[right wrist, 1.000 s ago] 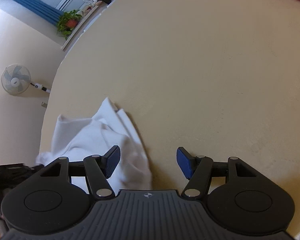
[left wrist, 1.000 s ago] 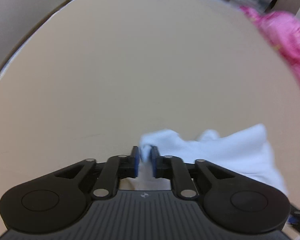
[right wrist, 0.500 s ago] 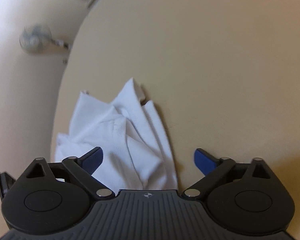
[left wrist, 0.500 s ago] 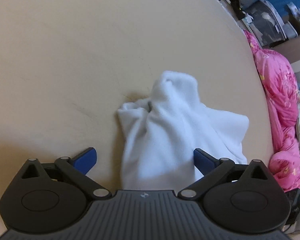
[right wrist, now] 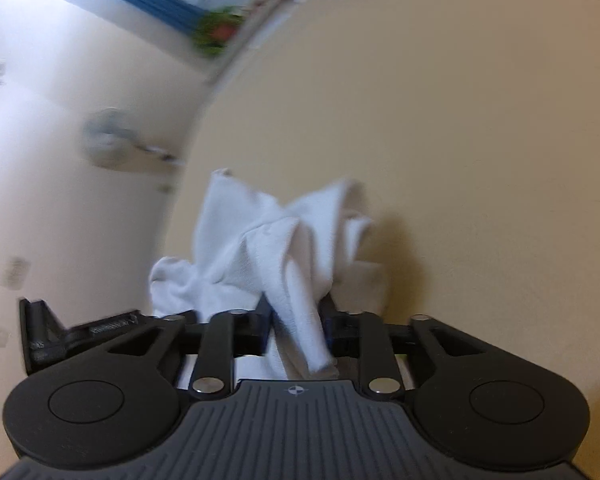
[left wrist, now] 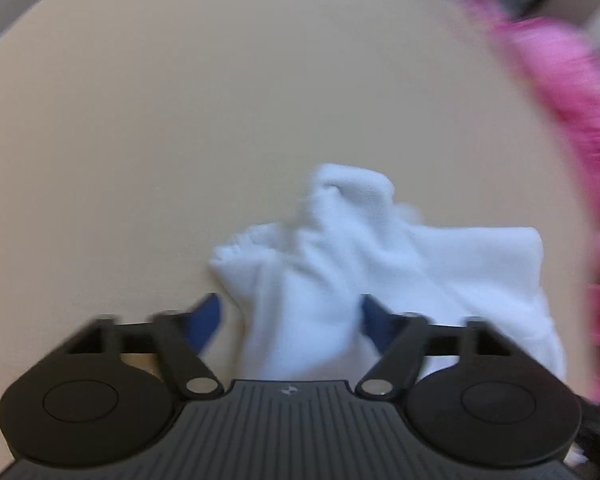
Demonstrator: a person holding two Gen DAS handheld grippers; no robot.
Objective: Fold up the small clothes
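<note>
A small white garment lies crumpled on the beige table. In the left wrist view my left gripper is open, its blue pads on either side of the near part of the cloth, not closed on it. In the right wrist view my right gripper is shut on a fold of the white garment, which bunches up in peaks in front of the fingers. The left gripper's black body shows at the left edge of that view.
A pink cloth pile lies at the right edge of the table in the left wrist view. The table edge curves at the left of the right wrist view, with a standing fan and a potted plant beyond.
My left gripper let go of the white garment and opened, then narrowed somewhat around it. My right gripper moved onto the garment and closed on a fold of it.
</note>
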